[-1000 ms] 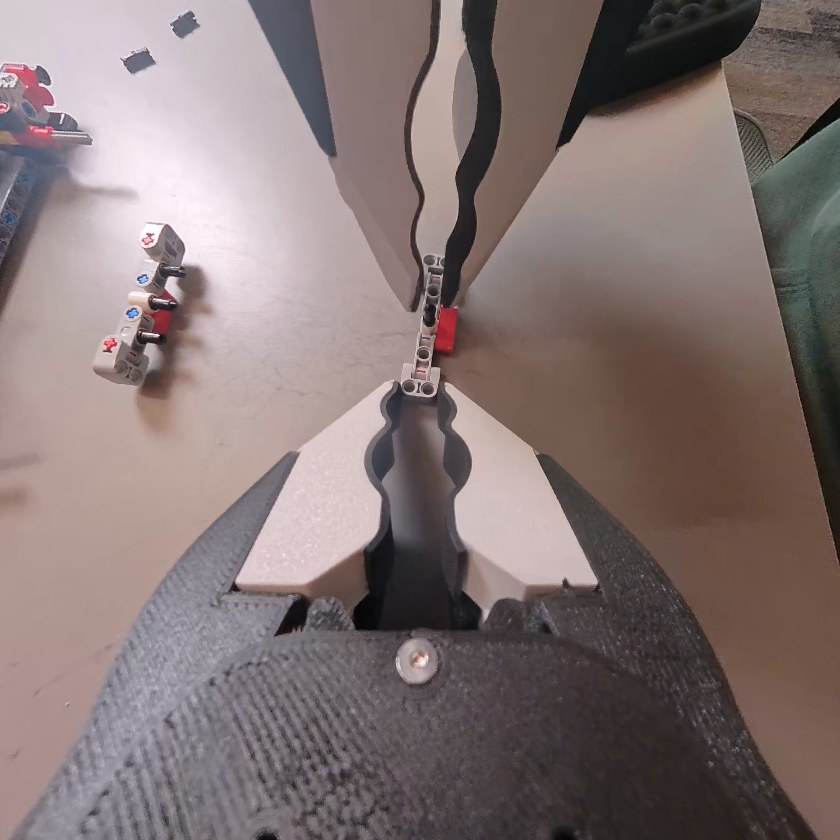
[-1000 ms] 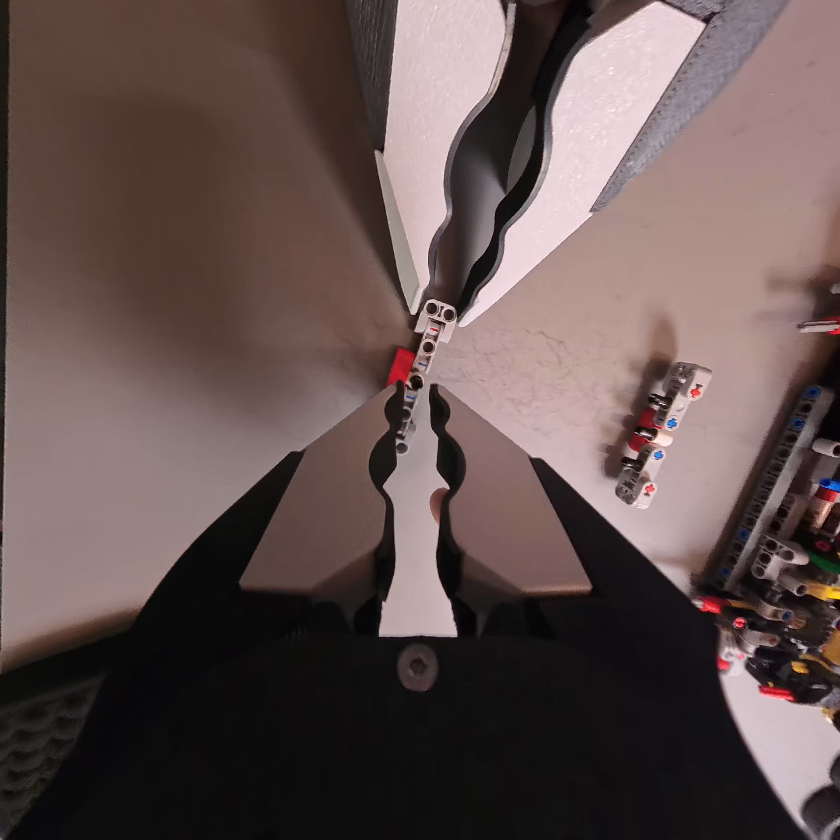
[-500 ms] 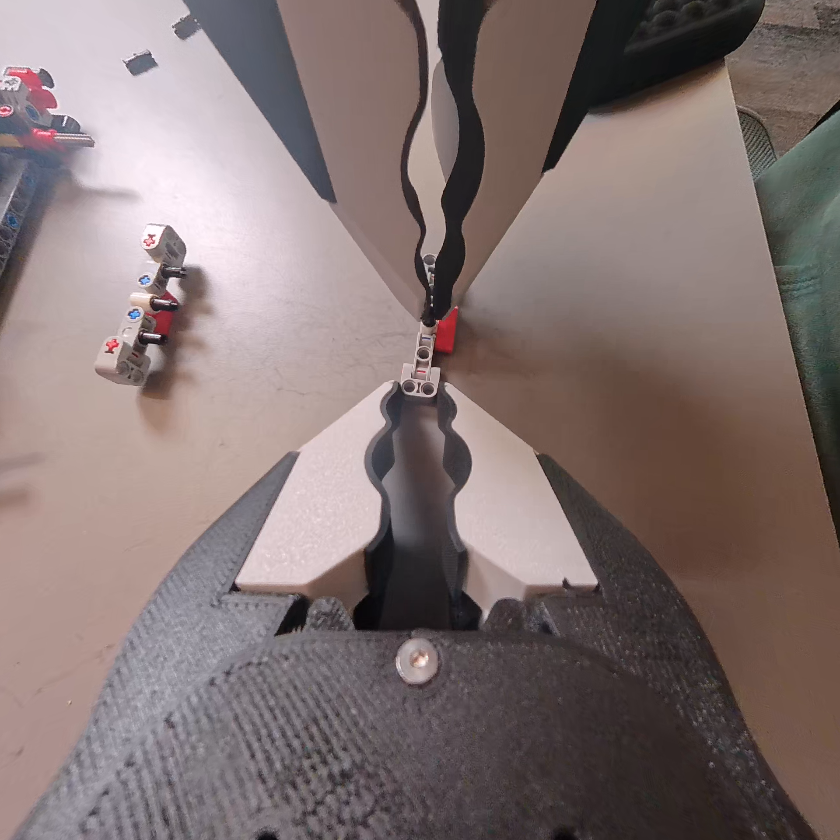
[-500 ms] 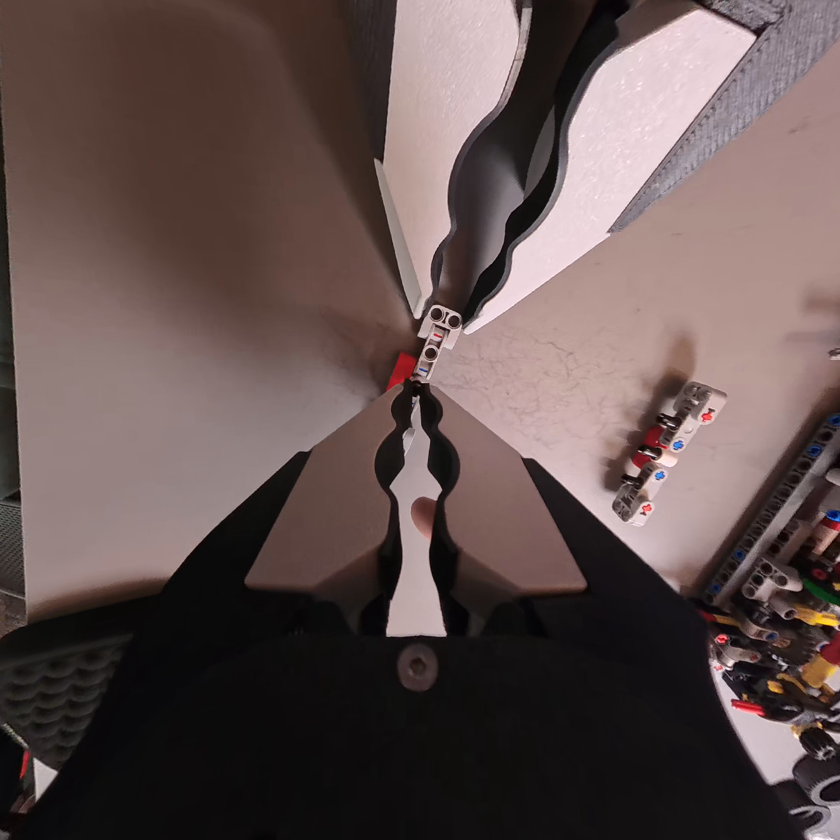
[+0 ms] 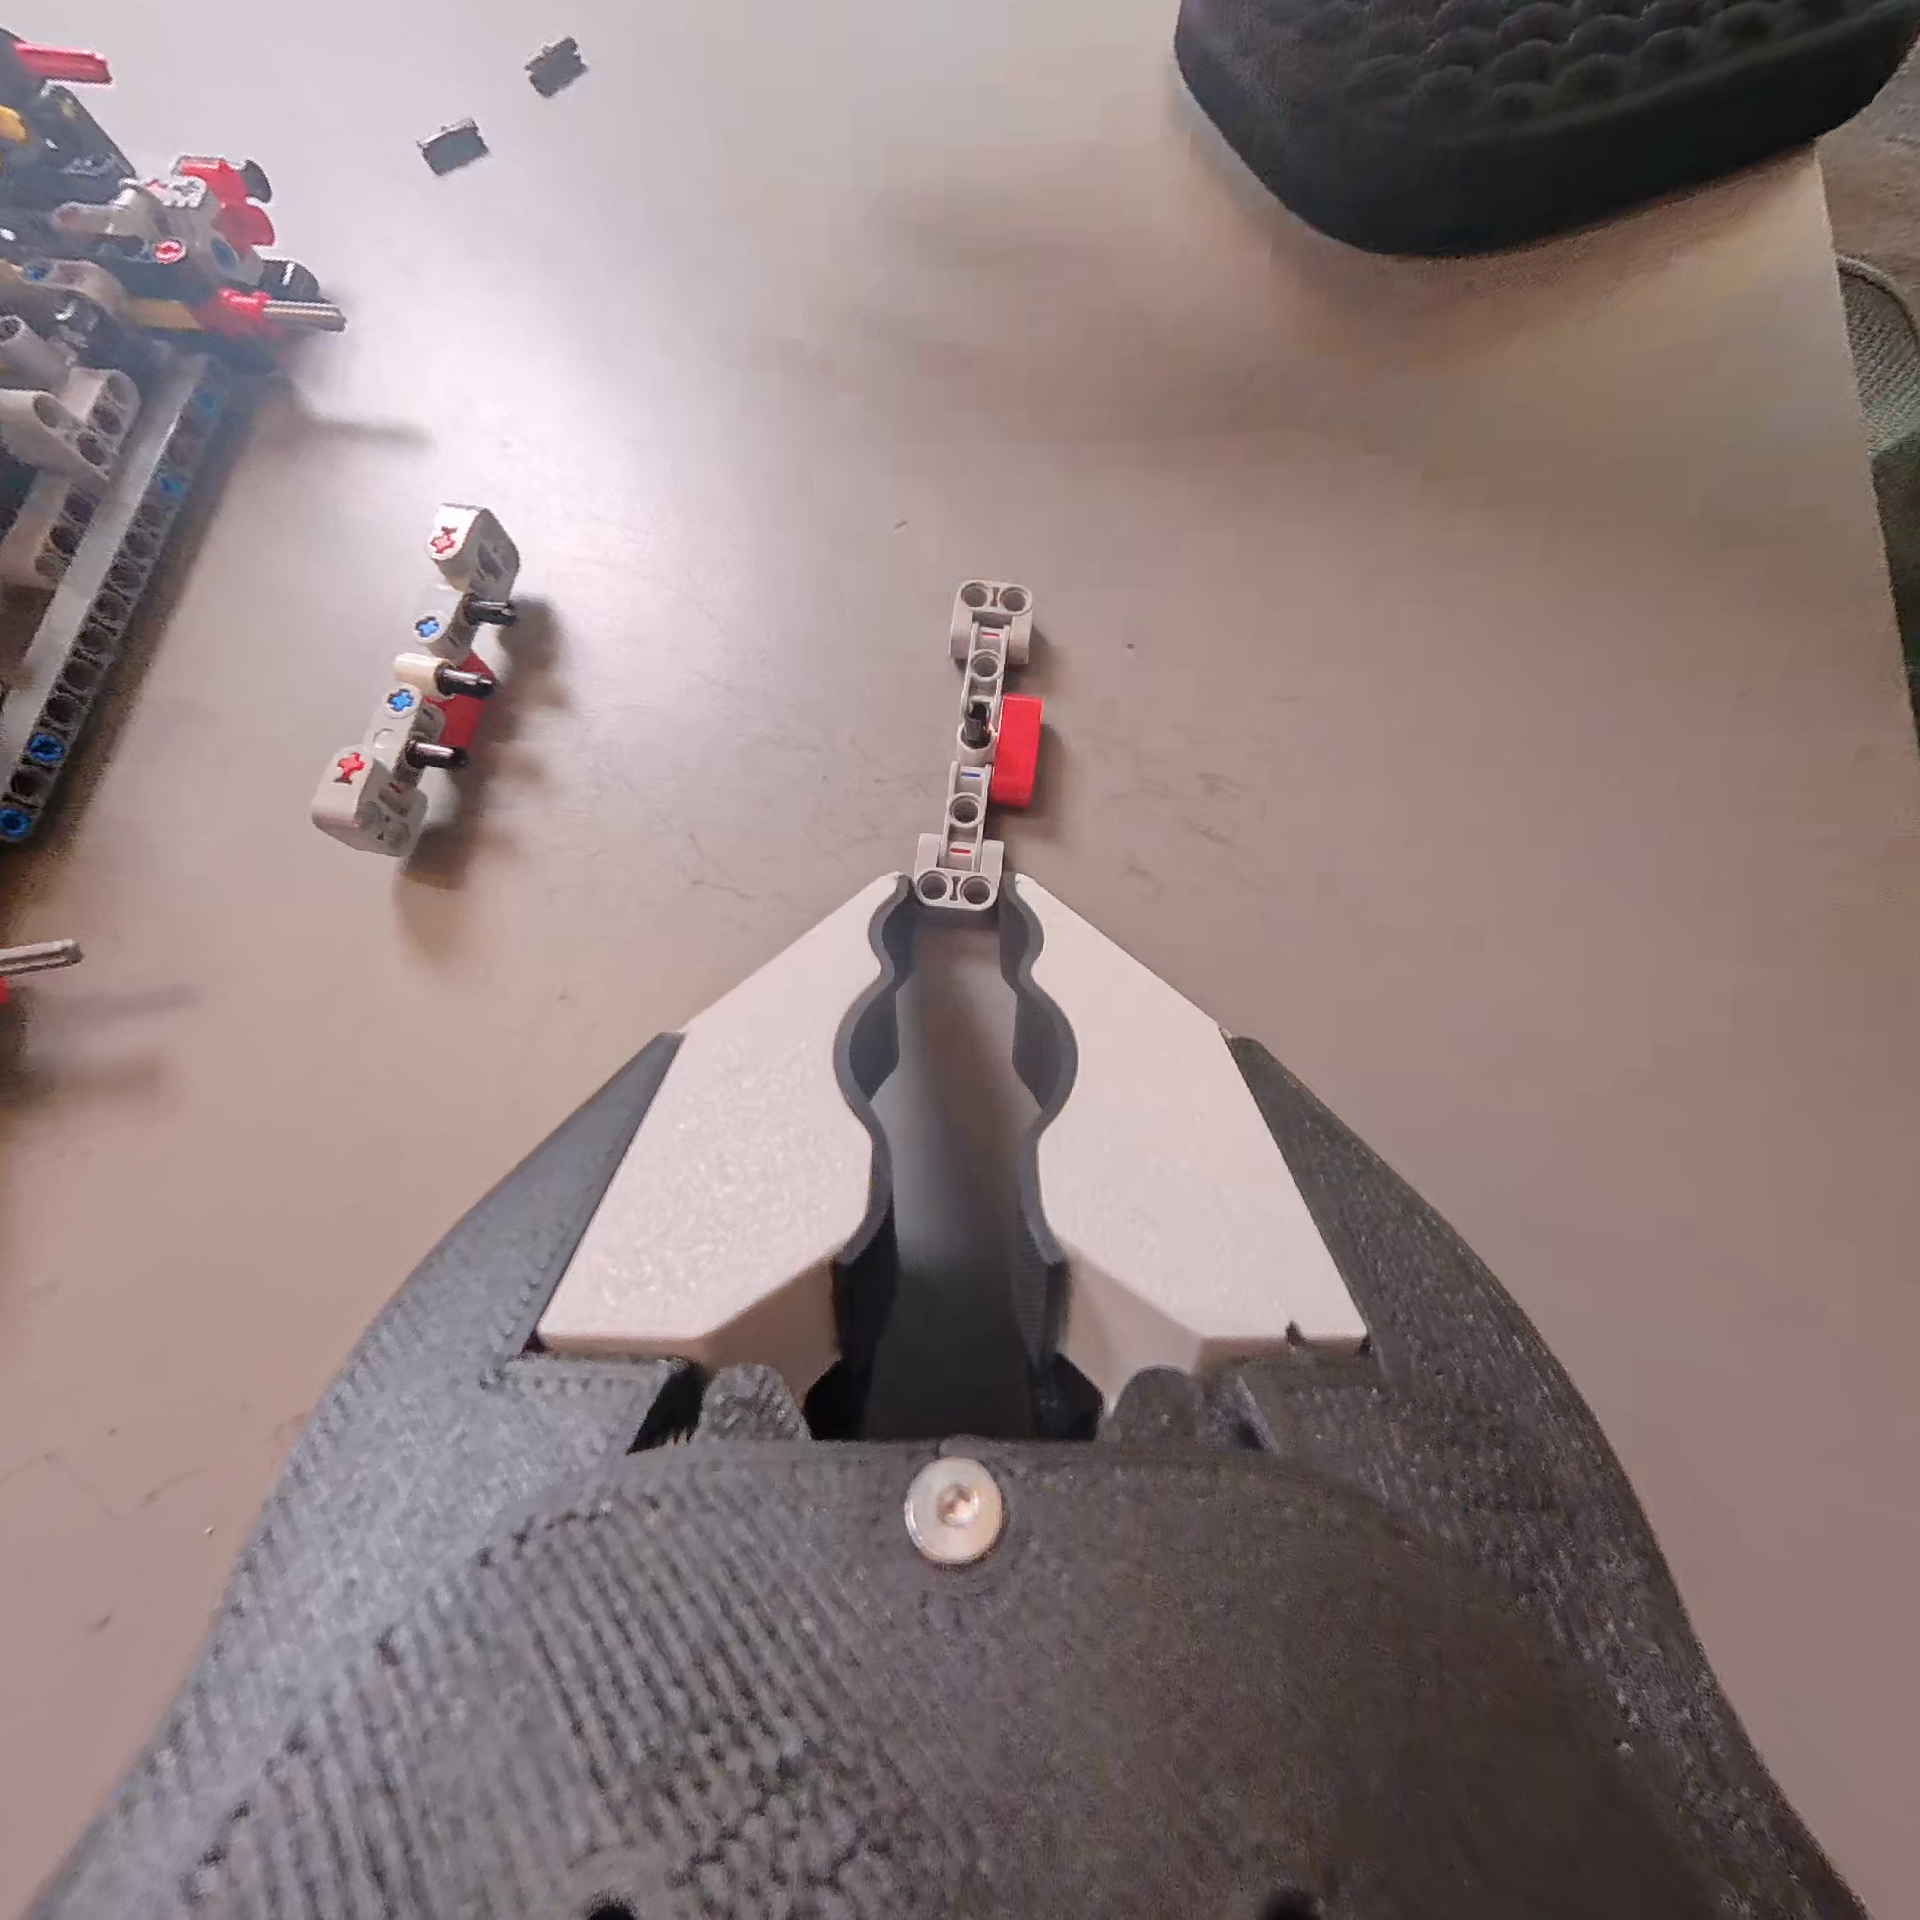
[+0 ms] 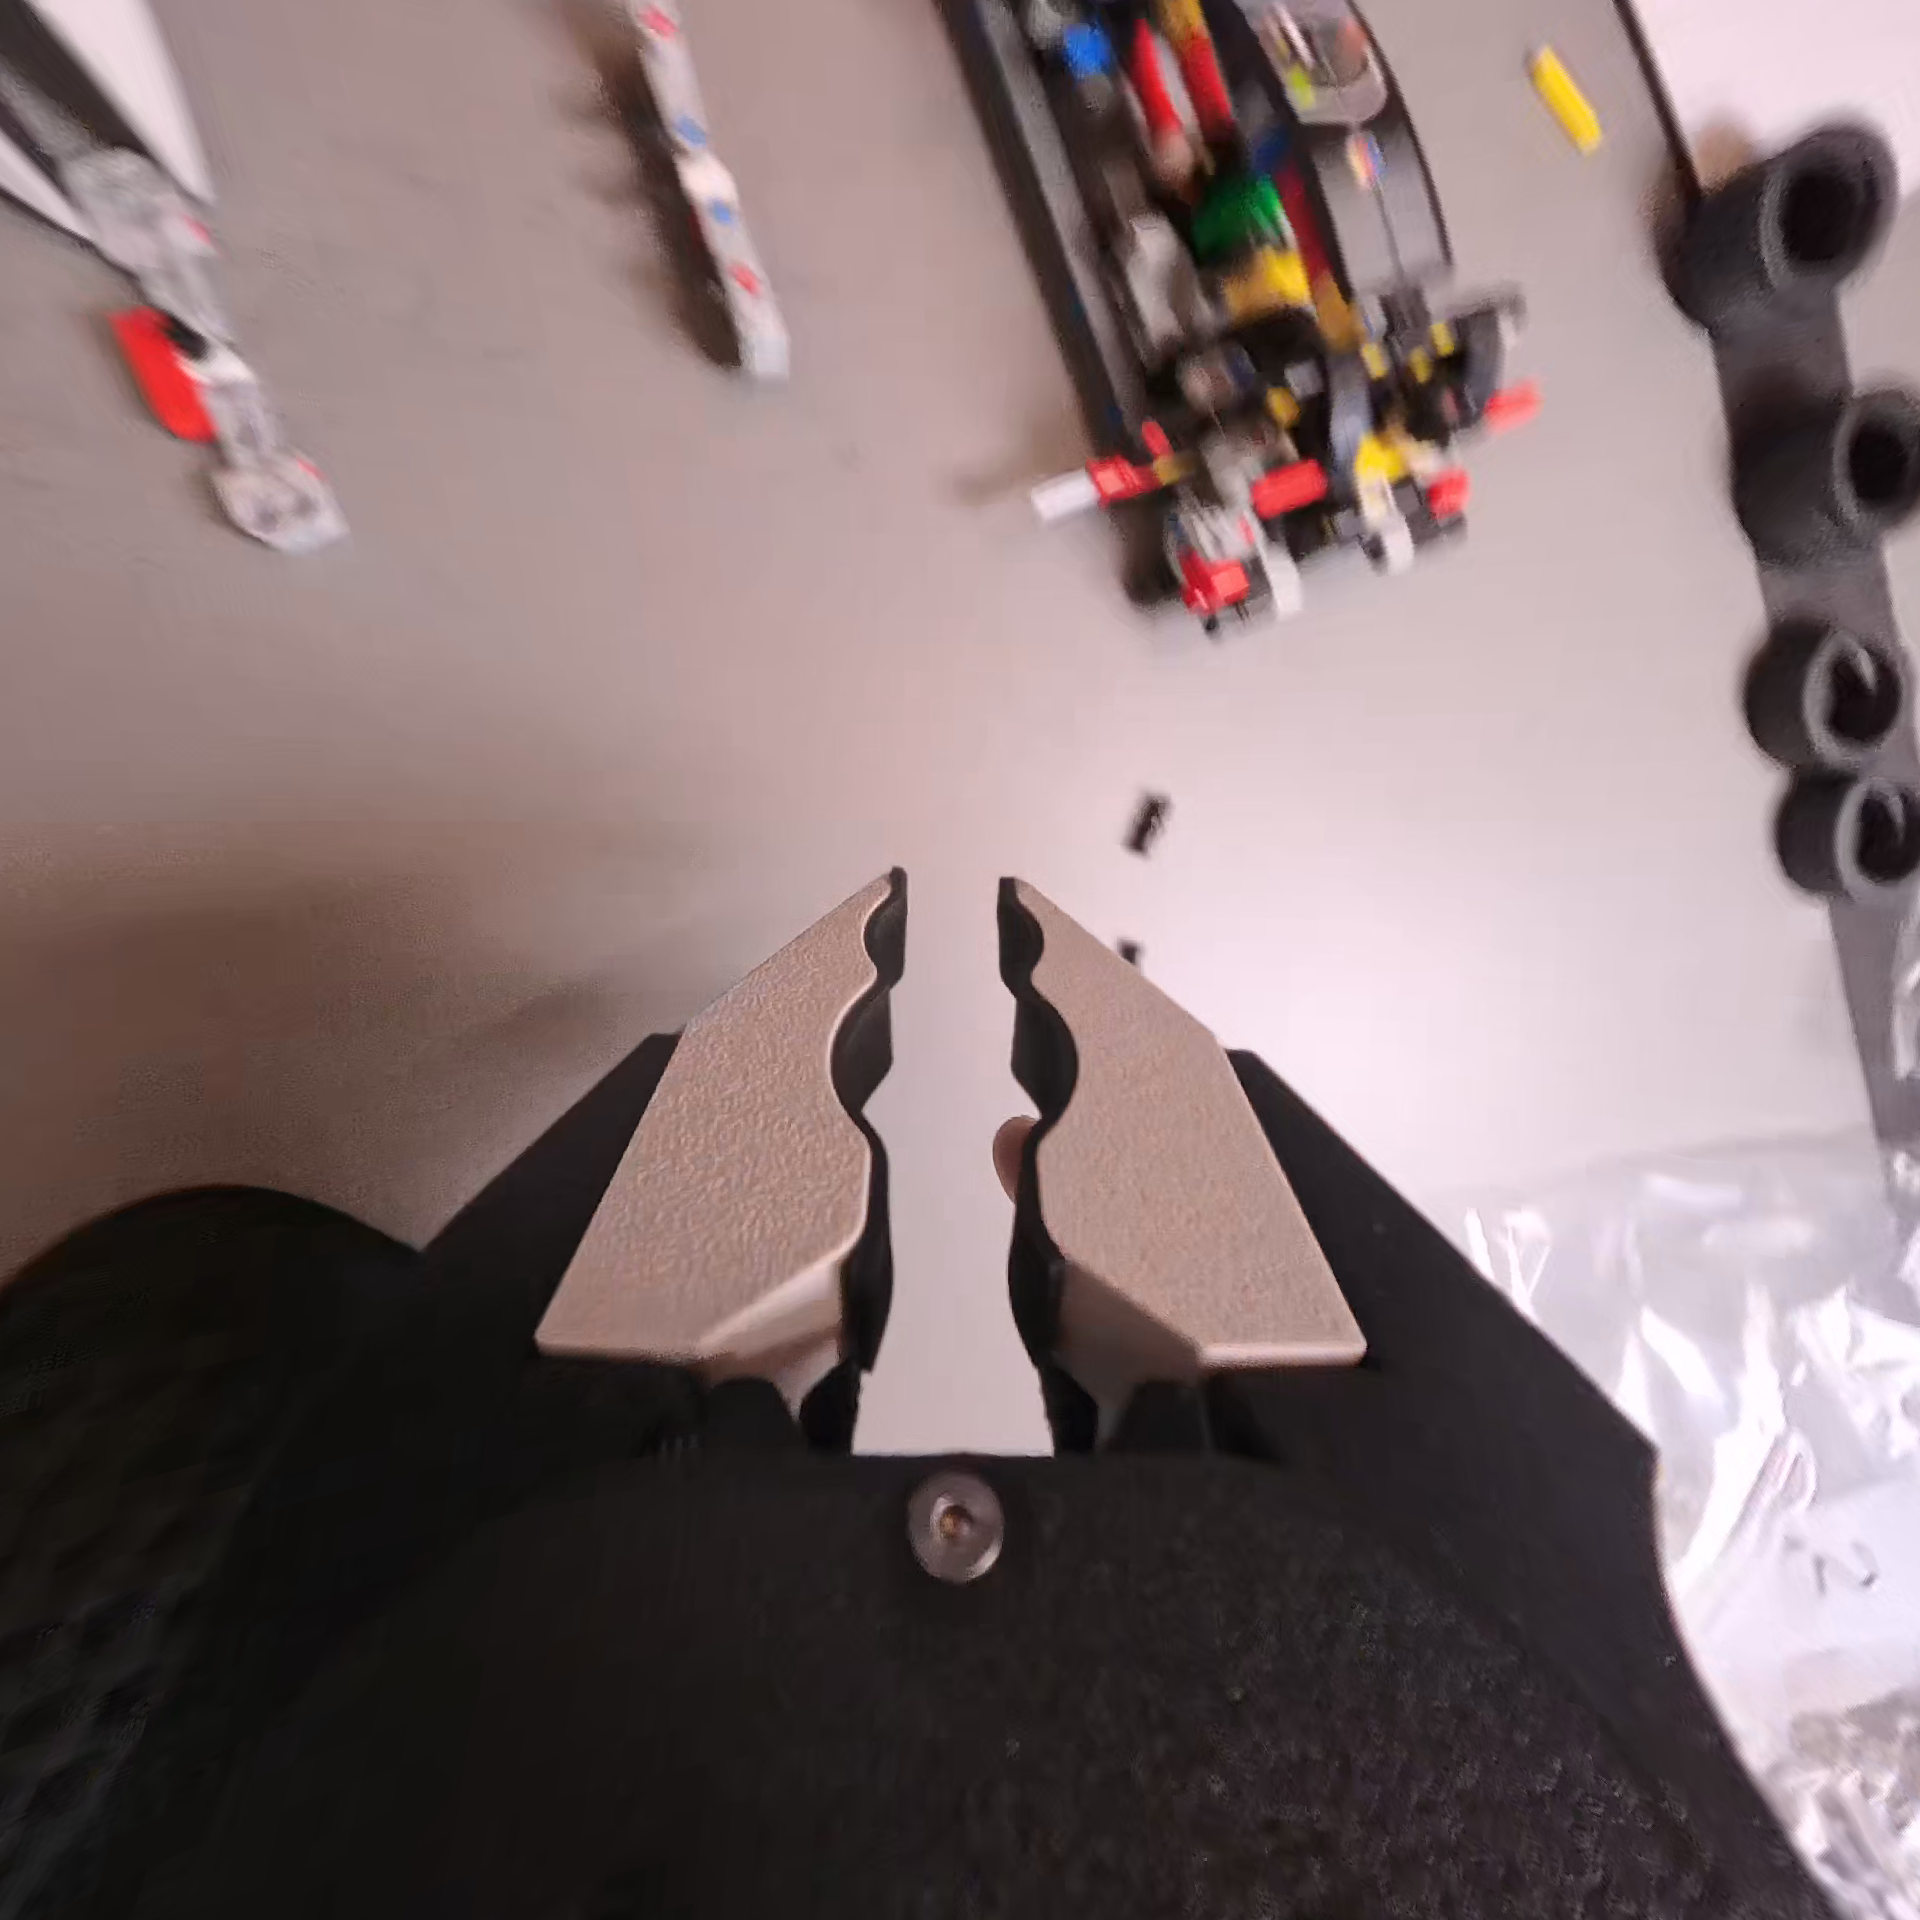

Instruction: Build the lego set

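My left gripper (image 5: 958,883) is shut on the near end of a thin grey beam assembly (image 5: 977,727). The assembly lies low over the table, pointing away from me, with a red piece (image 5: 1016,750) on its right side. My right gripper (image 6: 951,883) is open and empty above bare table. In the blurred right wrist view the same assembly (image 6: 223,416) sits far off at the upper left. A second grey sub-assembly (image 5: 416,686) with black pins lies left of the held one. The partly built model (image 5: 114,301) is at the left edge and also shows in the right wrist view (image 6: 1299,364).
Two small black pieces (image 5: 453,145) lie on the far table, and one (image 6: 1146,821) lies just ahead of my right gripper. A black cushion (image 5: 1507,114) overhangs the far right corner. A black holder with round holes (image 6: 1829,468) and a clear plastic bag (image 6: 1714,1403) lie at the right. Tip to tip, the grippers are about 20 centimetres apart.
My right gripper has let go of the assembly's far end, opened, and swung away toward the model. My left gripper still holds the near end.
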`<state>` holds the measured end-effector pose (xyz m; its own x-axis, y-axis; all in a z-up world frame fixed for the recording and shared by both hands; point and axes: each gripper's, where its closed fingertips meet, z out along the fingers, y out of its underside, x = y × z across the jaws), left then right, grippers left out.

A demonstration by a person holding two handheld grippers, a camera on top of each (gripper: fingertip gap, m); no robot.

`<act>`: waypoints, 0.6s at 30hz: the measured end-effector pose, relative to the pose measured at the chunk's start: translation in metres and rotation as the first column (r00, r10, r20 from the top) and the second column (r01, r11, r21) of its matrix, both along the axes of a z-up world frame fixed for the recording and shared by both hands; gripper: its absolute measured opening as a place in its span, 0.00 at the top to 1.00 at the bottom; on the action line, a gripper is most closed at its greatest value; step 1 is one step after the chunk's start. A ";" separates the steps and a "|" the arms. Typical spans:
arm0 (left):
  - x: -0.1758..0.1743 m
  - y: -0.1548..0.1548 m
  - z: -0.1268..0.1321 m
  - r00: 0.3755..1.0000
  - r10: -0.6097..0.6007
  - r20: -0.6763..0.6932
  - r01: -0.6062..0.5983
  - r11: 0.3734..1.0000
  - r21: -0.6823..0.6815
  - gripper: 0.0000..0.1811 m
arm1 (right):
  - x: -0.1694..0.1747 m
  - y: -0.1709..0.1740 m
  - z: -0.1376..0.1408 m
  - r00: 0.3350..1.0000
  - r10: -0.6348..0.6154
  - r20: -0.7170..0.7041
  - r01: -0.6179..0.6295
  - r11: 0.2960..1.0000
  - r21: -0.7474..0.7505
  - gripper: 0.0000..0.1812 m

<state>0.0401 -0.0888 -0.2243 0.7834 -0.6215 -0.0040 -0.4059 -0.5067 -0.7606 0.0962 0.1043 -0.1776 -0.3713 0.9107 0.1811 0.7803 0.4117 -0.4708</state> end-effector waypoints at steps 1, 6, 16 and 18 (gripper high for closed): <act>0.000 0.000 0.000 1.000 0.004 -0.004 -0.004 1.000 0.003 0.92 | 0.004 0.012 -0.005 0.999 -0.032 -0.004 0.032 0.999 -0.007 0.91; 0.001 0.000 0.000 1.000 -0.006 -0.015 0.006 1.000 0.014 0.90 | 0.009 0.050 -0.035 0.990 -0.140 -0.018 0.140 0.990 -0.029 0.88; 0.015 -0.010 0.015 0.992 -0.100 0.082 0.097 0.995 0.036 0.91 | 0.000 0.056 -0.049 0.986 -0.161 -0.033 0.155 0.978 -0.140 0.98; 0.015 -0.008 0.029 0.984 -0.088 0.158 0.078 0.995 0.068 0.90 | -0.004 0.037 -0.041 0.989 -0.122 -0.078 0.106 0.977 -0.183 0.98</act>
